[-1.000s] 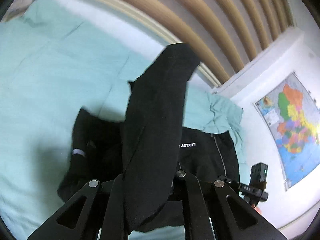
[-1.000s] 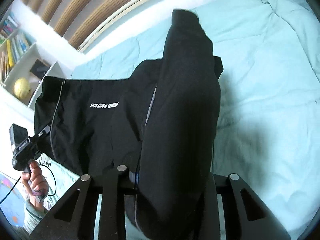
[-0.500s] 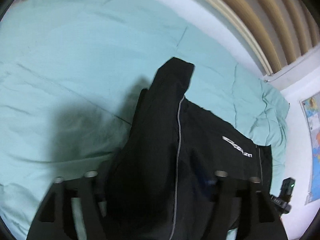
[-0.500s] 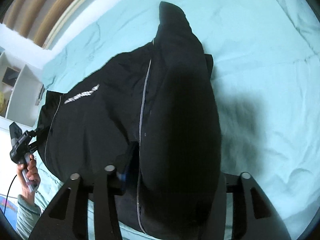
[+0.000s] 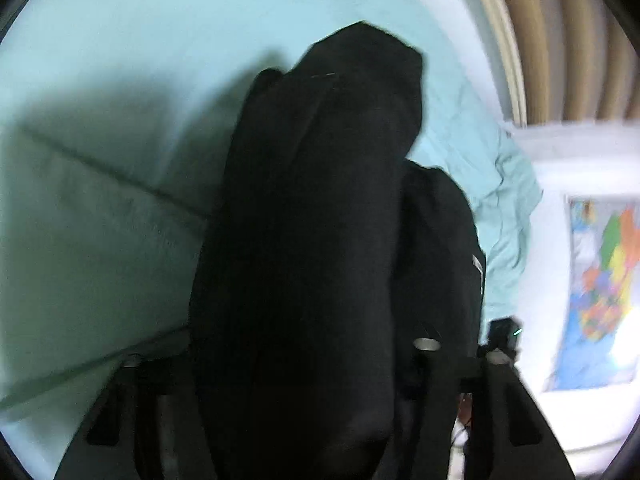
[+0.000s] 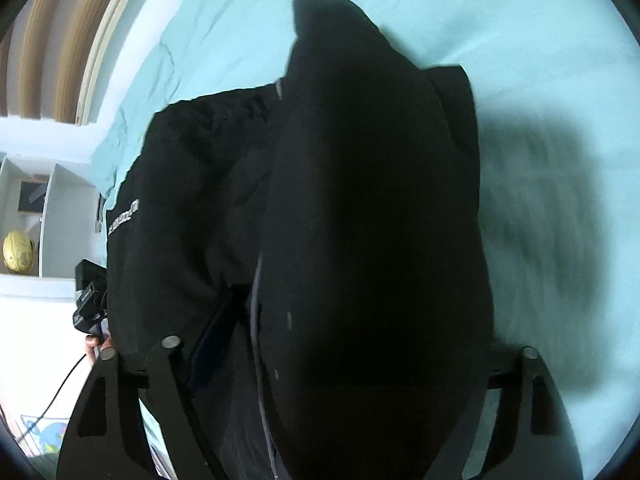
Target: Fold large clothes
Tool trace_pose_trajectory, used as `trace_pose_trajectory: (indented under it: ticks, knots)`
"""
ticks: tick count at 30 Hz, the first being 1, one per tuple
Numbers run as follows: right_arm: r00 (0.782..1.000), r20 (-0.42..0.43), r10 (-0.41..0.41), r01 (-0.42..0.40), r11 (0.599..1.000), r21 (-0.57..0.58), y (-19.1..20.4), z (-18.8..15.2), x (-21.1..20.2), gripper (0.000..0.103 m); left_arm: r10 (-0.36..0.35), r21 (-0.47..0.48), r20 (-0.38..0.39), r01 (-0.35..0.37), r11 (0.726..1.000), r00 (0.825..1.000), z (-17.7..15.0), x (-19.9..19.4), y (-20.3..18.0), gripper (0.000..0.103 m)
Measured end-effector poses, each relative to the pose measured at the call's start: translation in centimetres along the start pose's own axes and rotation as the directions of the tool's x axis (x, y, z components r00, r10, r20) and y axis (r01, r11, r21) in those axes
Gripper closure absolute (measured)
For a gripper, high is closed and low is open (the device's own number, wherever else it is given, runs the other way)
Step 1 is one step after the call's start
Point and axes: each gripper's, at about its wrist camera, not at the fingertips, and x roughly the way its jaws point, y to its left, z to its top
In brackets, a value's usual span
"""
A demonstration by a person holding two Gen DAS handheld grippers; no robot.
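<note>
A black jacket [image 6: 192, 200] with grey piping and white lettering [image 6: 124, 216] lies on the pale green bedcover [image 6: 560, 80]. In the left wrist view a thick black fold of it [image 5: 312, 220] runs forward between the fingers of my left gripper [image 5: 288, 344]. These jaws stand apart and are closing, and the cloth hides the pads. In the right wrist view a similar fold [image 6: 372, 200] lies between the widely spread fingers of my right gripper [image 6: 348, 344], whose jaws are opening. Both folds rest low over the jacket's body.
The bedcover [image 5: 100, 200] stretches around the jacket. A slatted headboard [image 5: 560, 40] and a wall map [image 5: 600, 280] stand beyond. A white shelf holds a yellow globe [image 6: 18, 256]. A person's hand holds the other black device [image 6: 90, 296] at the jacket's edge.
Both grippers have sunk toward the bed and tipped downward, bringing the black folds down onto the jacket. Both sets of jaws stand wider apart than a second ago.
</note>
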Motion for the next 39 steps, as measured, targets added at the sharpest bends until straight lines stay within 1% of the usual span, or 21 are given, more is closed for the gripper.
trace_pose_trajectory:
  ticks: [1,2,4,6,7,12,15,16,18,22,24,26,27,28,29,31,33,35,36,38,39]
  knots:
    - [1.0,0.008,-0.007,0.007,1.0,-0.028,0.5,-0.2,-0.7,0.047,0.015,0.025,0.028,-0.016,1.0,0.999,-0.7,-0.6,-0.8,0.062]
    - [1.0,0.015,-0.011,0.012,0.999,-0.044,1.3,-0.1,-0.6,0.053,0.017,0.044,0.054,-0.019,0.999,0.998,-1.4,-1.2,-1.5,0.065]
    - [0.999,0.04,-0.016,0.02,0.995,-0.1,3.0,-0.6,-2.0,0.063,-0.041,0.077,0.11,0.032,0.996,0.993,-3.4,-3.2,-3.5,0.069]
    - [0.997,0.074,-0.02,0.032,0.985,-0.169,5.3,-1.6,-4.2,0.065,-0.103,0.117,0.153,0.085,0.989,0.983,-5.4,-5.1,-5.7,0.069]
    - [0.996,0.09,-0.016,0.034,0.98,-0.197,6.4,-2.1,-5.2,0.066,-0.111,0.14,0.169,0.088,0.986,0.979,-6.5,-5.9,-7.0,0.069]
    - [0.985,0.17,-0.005,0.054,0.956,-0.288,12.0,-4.5,-9.9,0.066,-0.13,0.195,0.238,0.083,0.977,0.962,-11.8,-10.7,-11.2,0.069]
    - [0.985,0.172,0.018,0.034,0.955,-0.294,13.3,-6.5,-13.2,0.066,-0.124,0.189,0.267,0.074,0.979,0.956,-14.5,-13.1,-12.2,0.069]
    - [0.986,0.167,0.018,0.033,0.955,-0.296,13.5,-7.3,-14.1,0.066,-0.117,0.179,0.268,0.069,0.981,0.956,-15.1,-12.5,-13.6,0.069]
    - [0.989,0.148,-0.002,0.048,0.951,-0.304,13.6,-9.0,-15.2,0.066,-0.107,0.157,0.251,0.069,0.985,0.962,-16.8,-12.7,-13.0,0.068]
    - [0.993,0.091,-0.07,0.093,0.958,-0.273,11.8,-11.6,-13.5,0.065,-0.066,0.045,0.171,0.059,0.997,0.983,-19.0,-10.2,-10.1,0.067]
    - [0.993,0.046,-0.104,0.112,0.965,-0.238,9.7,-12.8,-11.3,0.065,0.004,-0.007,0.128,-0.003,1.0,0.992,-19.9,-7.5,-7.6,0.064]
    - [0.985,0.014,-0.174,0.173,0.966,-0.193,7.5,-13.6,-8.1,0.062,0.113,-0.093,0.077,-0.106,0.99,0.991,-20.4,-4.4,-4.2,0.055]
    - [0.977,0.008,-0.214,0.212,0.962,-0.171,6.1,-13.9,-6.9,0.054,0.157,-0.143,0.06,-0.147,0.979,0.986,-20.6,-3.2,-2.2,0.036]
    - [0.972,0.005,-0.236,0.234,0.962,-0.14,4.6,-14.0,-6.2,0.043,0.126,-0.196,0.044,-0.115,0.974,0.991,-20.9,-2.6,-0.6,0.024]
    - [0.972,0.001,-0.233,0.232,0.967,-0.109,3.6,-14.1,-5.9,0.039,0.046,-0.251,0.037,-0.036,0.967,0.998,-21.0,-2.4,0.5,0.024]
    - [0.987,-0.007,-0.161,0.161,0.987,0.003,1.1,-14.3,-6.0,0.037,0.015,-0.284,0.037,-0.004,0.959,0.999,-21.0,-3.0,0.7,0.024]
    - [0.99,-0.003,-0.144,0.144,0.989,0.031,0.6,-14.5,-7.1,0.037,0.087,-0.225,0.057,-0.072,0.972,0.995,-21.0,-4.4,-0.6,0.024]
    - [0.984,0.01,-0.178,0.178,0.984,0.002,1.0,-14.9,-8.8,0.037,0.157,-0.185,0.099,-0.136,0.973,0.983,-21.2,-6.6,-2.1,0.024]
    - [0.98,0.019,-0.199,0.199,0.98,-0.011,0.2,-15.2,-9.9,0.032,0.18,-0.181,0.121,-0.156,0.971,0.976,-21.4,-7.6,-2.5,0.024]
    - [0.959,0.064,-0.275,0.278,0.959,-0.051,0.3,-15.7,-12.6,0.031,0.224,-0.167,0.196,-0.192,0.967,0.955,-22.2,-10.3,-3.8,0.024]
    - [0.951,0.085,-0.298,0.304,0.951,-0.064,2.2,-15.7,-12.9,0.03,0.239,-0.152,0.241,-0.207,0.966,0.94,-22.9,-11.7,-4.9,0.024]
